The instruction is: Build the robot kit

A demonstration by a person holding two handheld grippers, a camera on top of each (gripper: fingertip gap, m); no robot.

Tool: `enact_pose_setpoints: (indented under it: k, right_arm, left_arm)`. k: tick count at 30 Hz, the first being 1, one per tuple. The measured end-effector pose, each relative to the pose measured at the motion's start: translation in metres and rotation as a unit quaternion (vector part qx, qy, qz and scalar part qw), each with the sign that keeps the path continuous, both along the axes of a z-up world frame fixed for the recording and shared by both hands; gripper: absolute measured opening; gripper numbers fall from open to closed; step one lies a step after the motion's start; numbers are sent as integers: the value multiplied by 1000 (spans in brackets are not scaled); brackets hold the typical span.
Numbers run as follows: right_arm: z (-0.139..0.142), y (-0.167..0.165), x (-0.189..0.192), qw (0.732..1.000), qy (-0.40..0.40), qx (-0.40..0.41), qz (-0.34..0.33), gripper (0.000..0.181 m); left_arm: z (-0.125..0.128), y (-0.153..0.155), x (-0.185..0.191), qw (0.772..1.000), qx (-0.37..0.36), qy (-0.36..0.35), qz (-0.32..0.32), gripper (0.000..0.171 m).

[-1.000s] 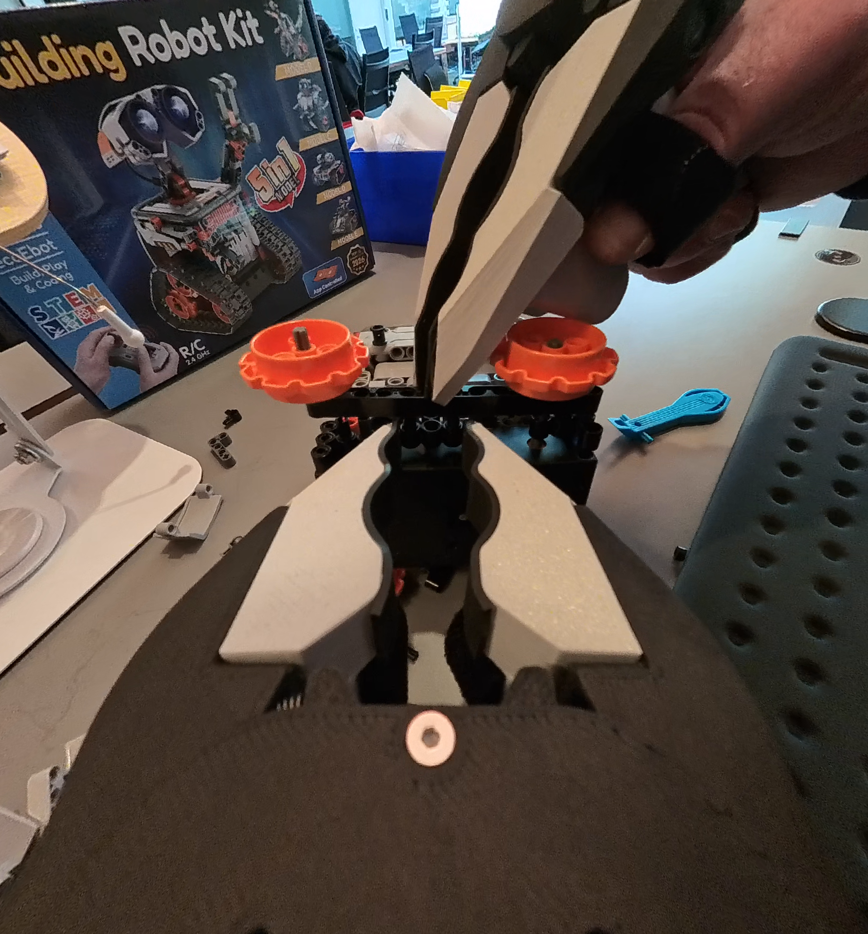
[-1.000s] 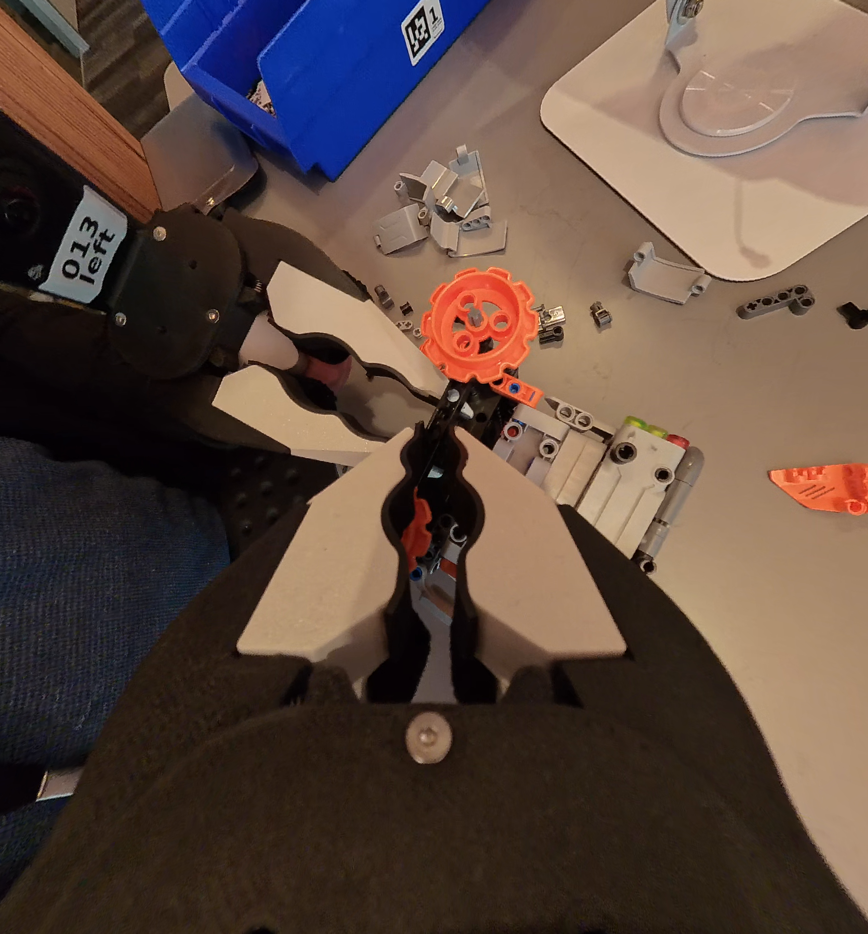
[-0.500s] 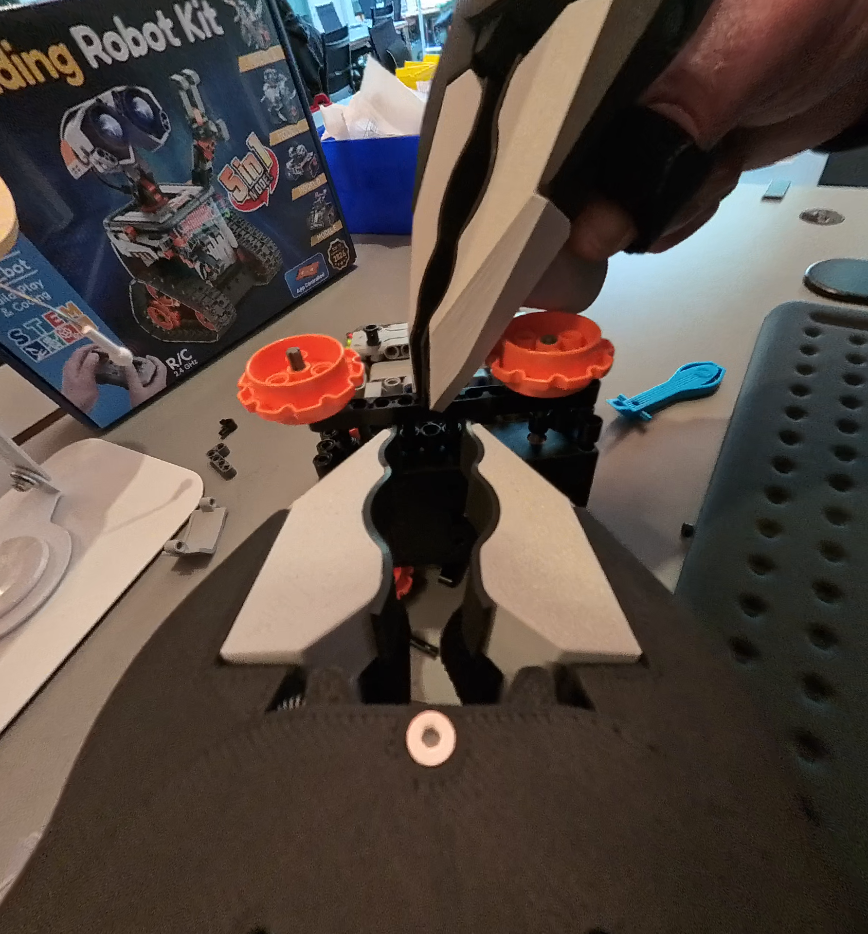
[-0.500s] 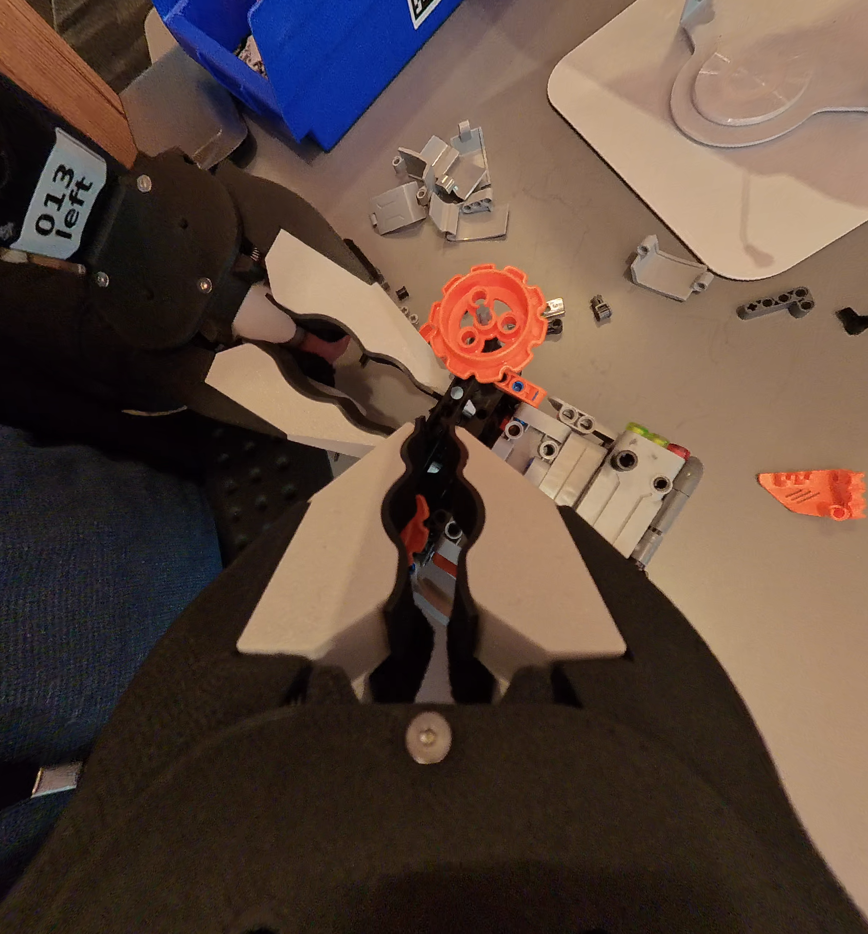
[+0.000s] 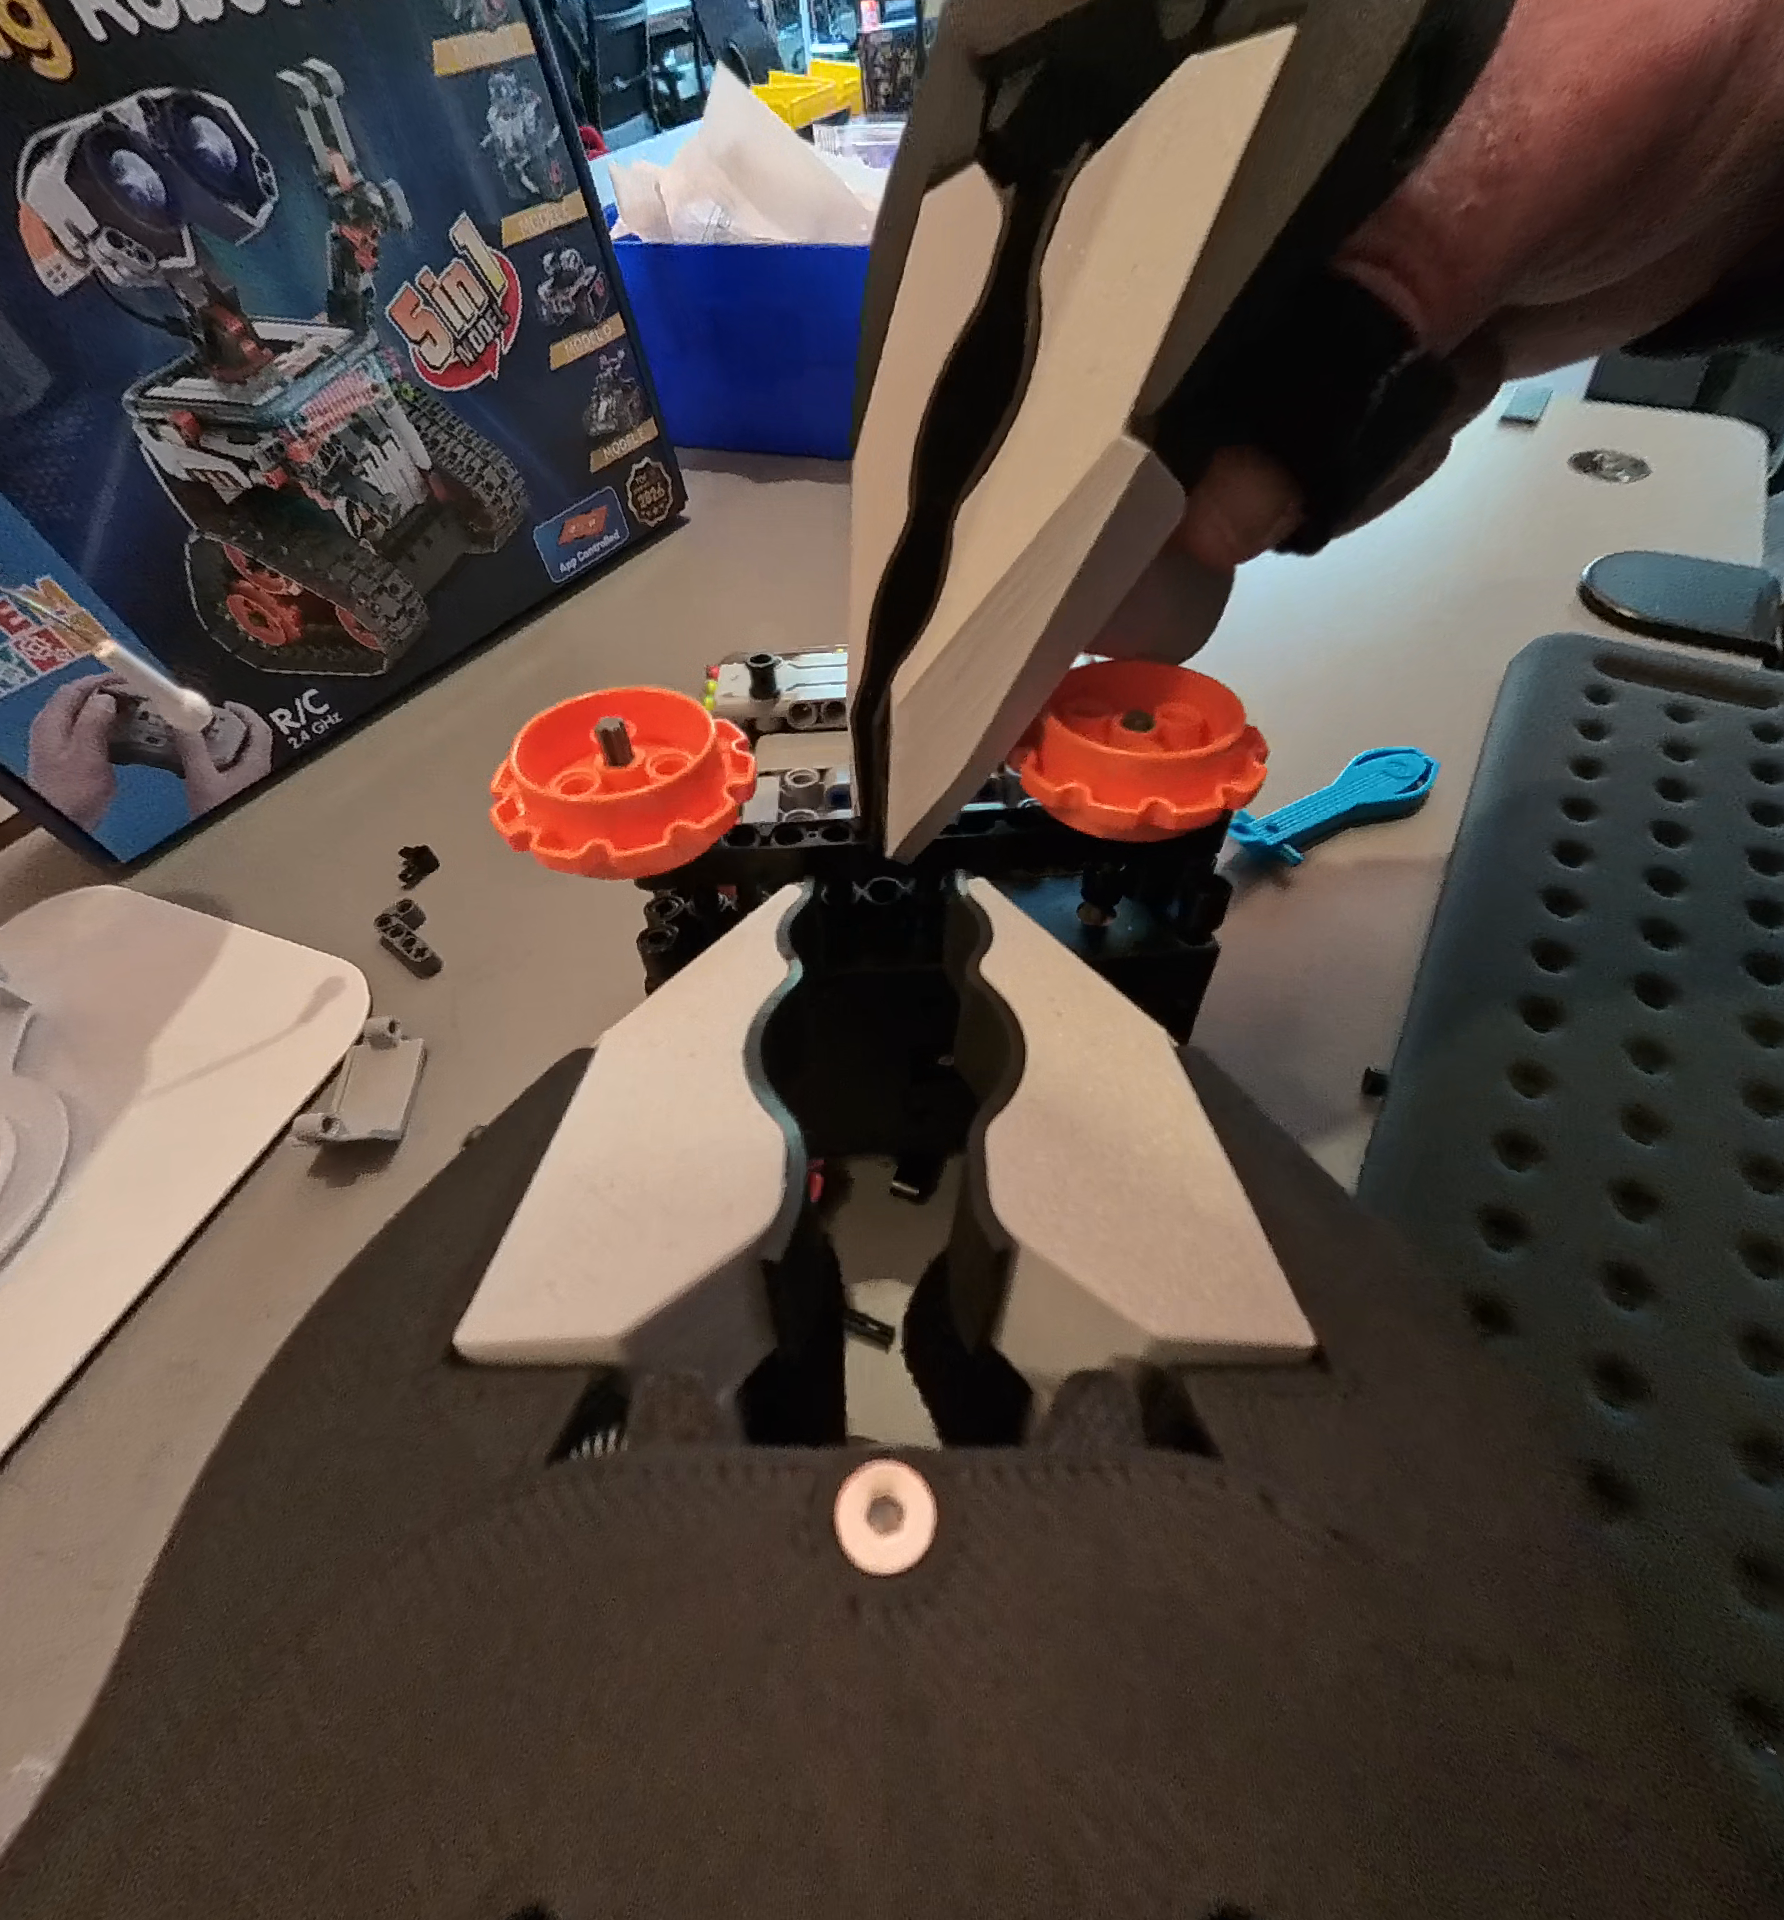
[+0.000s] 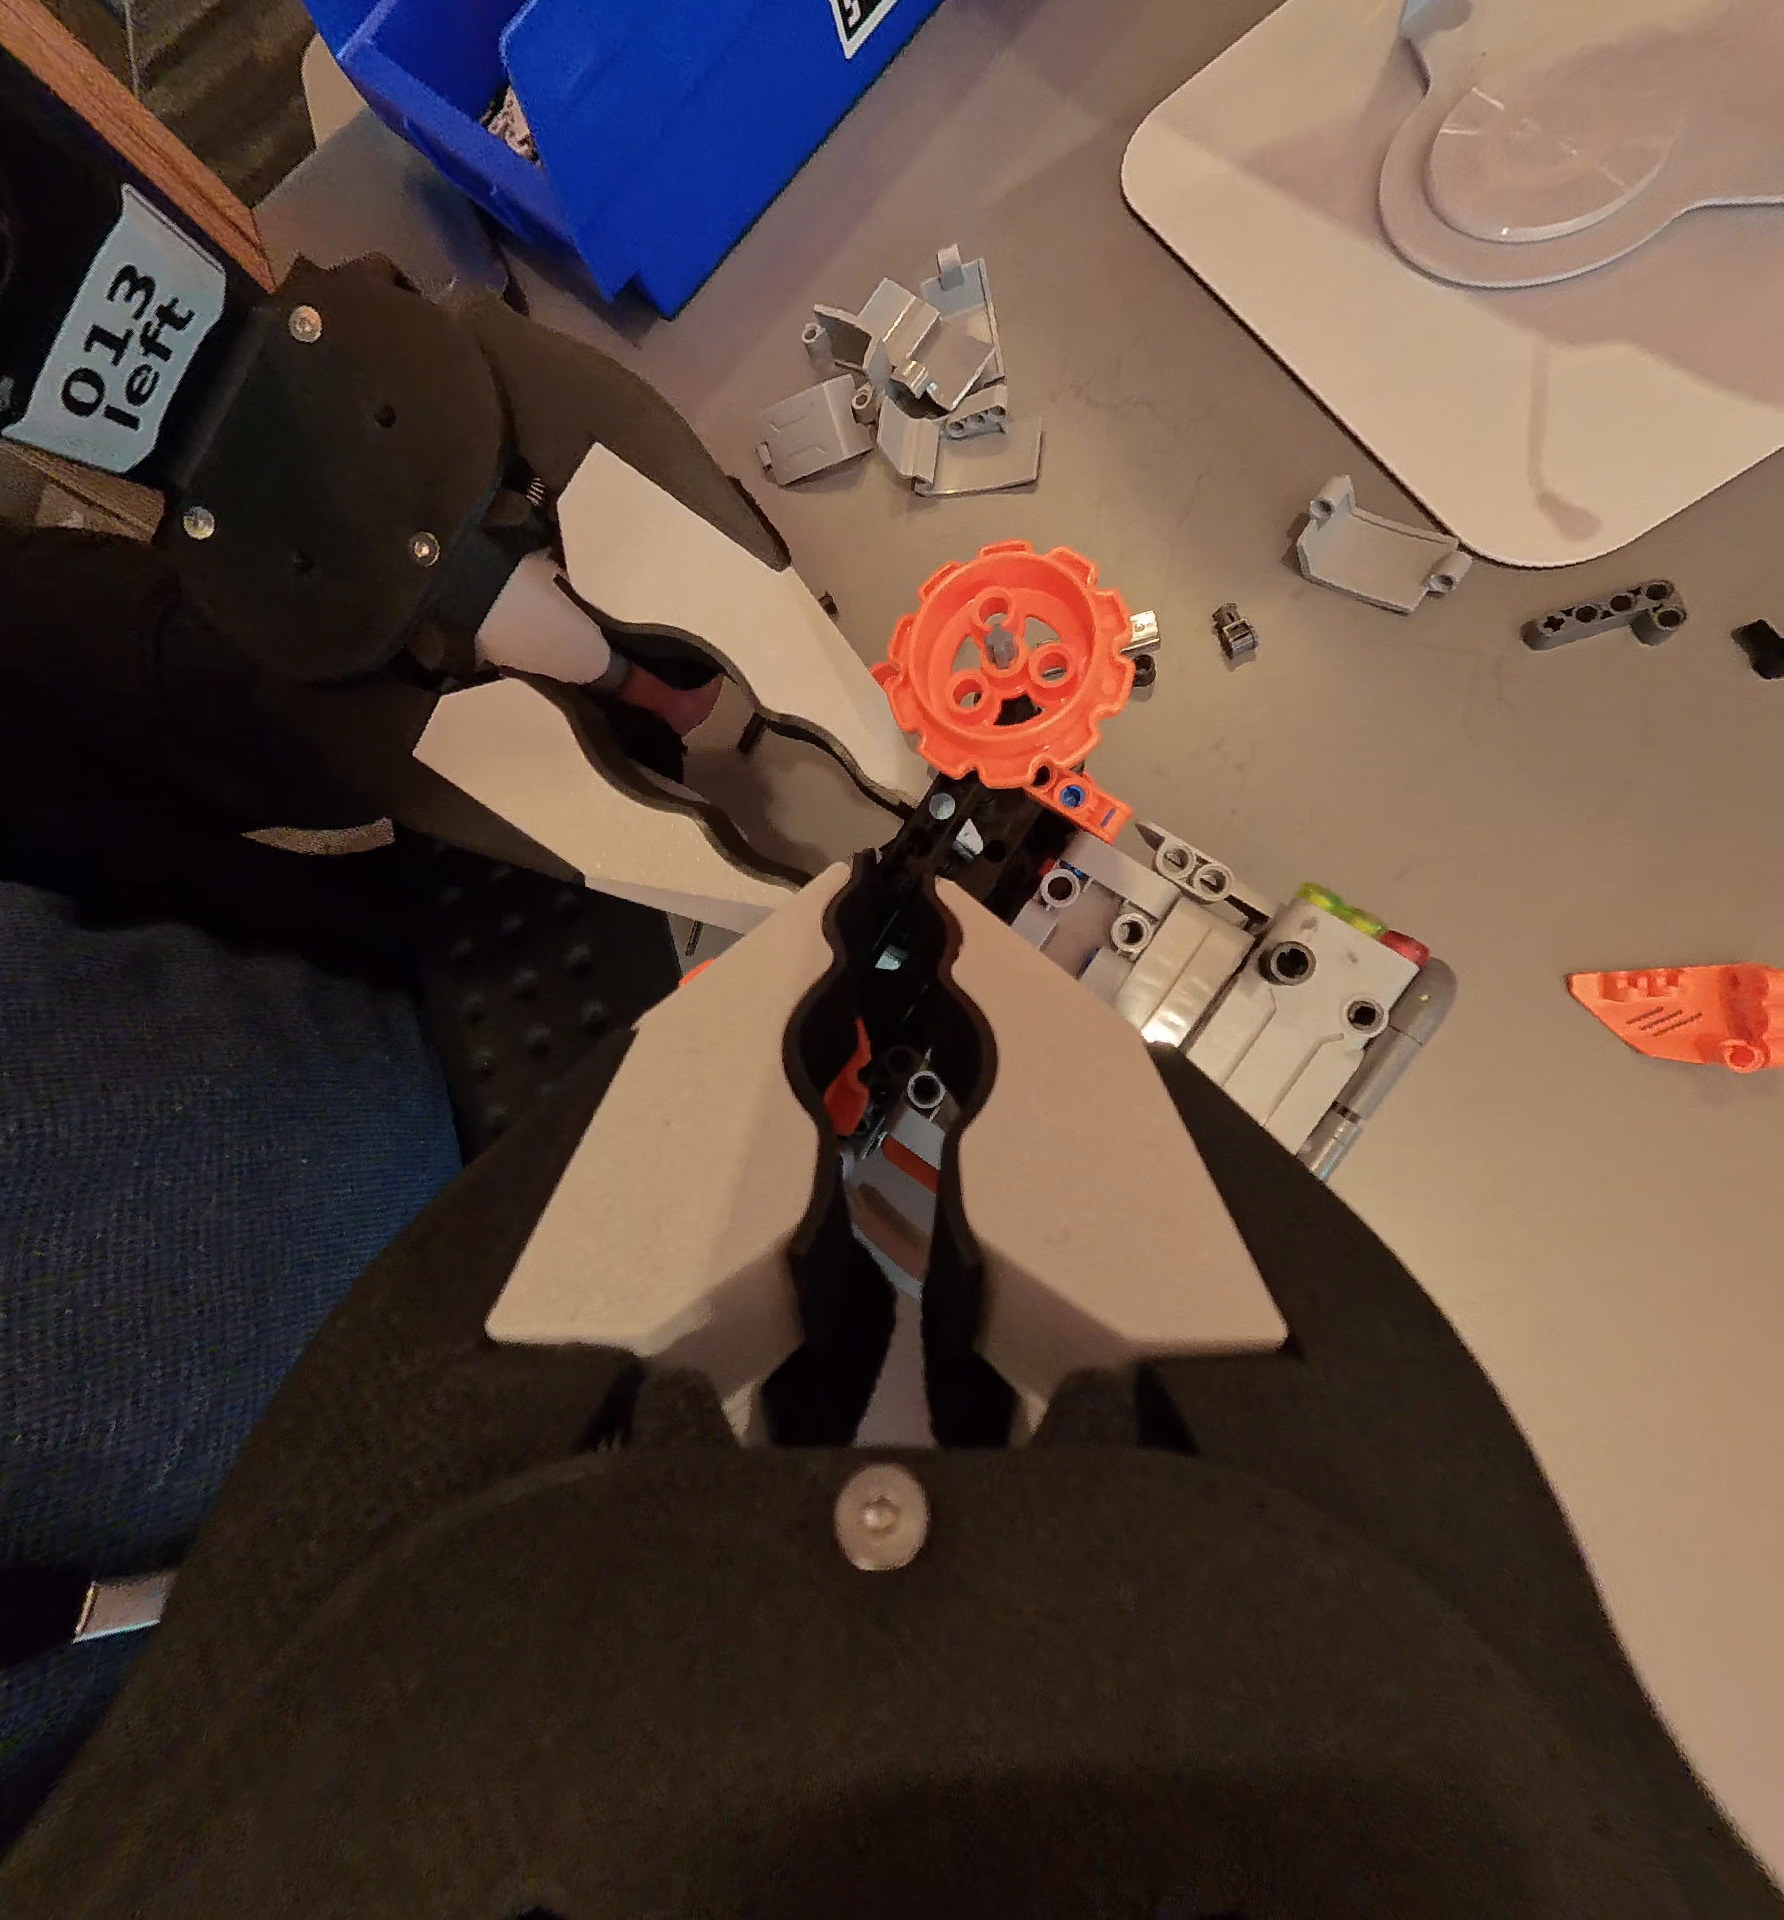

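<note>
Sitting clamped between both hand-held grippers' tips, brick chassis (image 5: 883, 904) carries orange wheels.

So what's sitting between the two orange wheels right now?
In the left wrist view, the right gripper comes down between the left orange wheel and the right orange wheel, its tips on the black beam, with grey blocks behind.

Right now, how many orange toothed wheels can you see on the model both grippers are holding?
2. One orange wheel sits at the model's left end, the other orange wheel at its right end, partly behind the right gripper. Others may be hidden.
</note>
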State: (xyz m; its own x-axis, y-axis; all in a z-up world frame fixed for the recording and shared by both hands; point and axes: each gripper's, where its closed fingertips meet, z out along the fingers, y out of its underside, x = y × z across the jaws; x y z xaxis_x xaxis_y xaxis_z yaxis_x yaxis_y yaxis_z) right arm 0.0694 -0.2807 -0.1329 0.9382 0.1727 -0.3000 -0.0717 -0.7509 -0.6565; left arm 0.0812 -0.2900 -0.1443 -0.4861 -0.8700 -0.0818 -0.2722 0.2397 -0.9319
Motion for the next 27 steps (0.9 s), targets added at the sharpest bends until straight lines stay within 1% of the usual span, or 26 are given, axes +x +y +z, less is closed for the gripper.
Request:
enact_pose_setpoints:
  k: [4, 6, 7, 9, 11, 13, 14, 15, 17, 18, 20, 27]
  right_arm:
    - [0, -1, 0, 1000, -2, -4, 1, 7]
    - [-1, 0, 1, 1000, -7, -6, 1, 7]
    - [0, 1, 1, 1000, -1, -4, 0, 7]
    - [4, 0, 3, 999, 38, 1, -5, 7]
    - [12, -2, 5, 999, 40, 15, -8, 4]
    - [18, -4, 8, 999, 44, 19, -15, 5]
    - [16, -7, 15, 999, 39, 15, -25, 5]
    - [15, -10, 19, 999, 44, 11, -29, 0]
    - [14, -13, 14, 998, 57, 4, -17, 0]
    - [12, -13, 11, 999, 53, 1, -12, 4]
    - [12, -13, 3, 998, 55, -3, -1, 1]
    - [7, -13, 2, 999, 27, -18, -1, 0]
  left_arm:
    - [0, -1, 0, 1000, 11, 5, -5, 19]
    - [0, 0, 1, 1000, -1, 15, -7, 19]
    - [-1, 1, 1, 1000, 6, 14, -5, 20]
    - [0, 1, 1, 1000, 9, 1, -8, 21]
    - [0, 1, 2, 1000, 17, -2, -9, 22]
    - [0, 2, 2, 1000, 5, -1, -9, 22]
    - [0, 3, 2, 1000, 4, -2, -4, 22]
    - [0, 3, 2, 1000, 4, -1, -5, 22]
    - [0, 1, 1, 1000, 1, -3, -9, 22]
    - [-1, 0, 1, 1000, 0, -2, -9, 22]
    - [0, 0, 2, 1000, 3, -7, -6, 22]
    - [1, -3, 3, 1000, 0, -13, -8, 22]
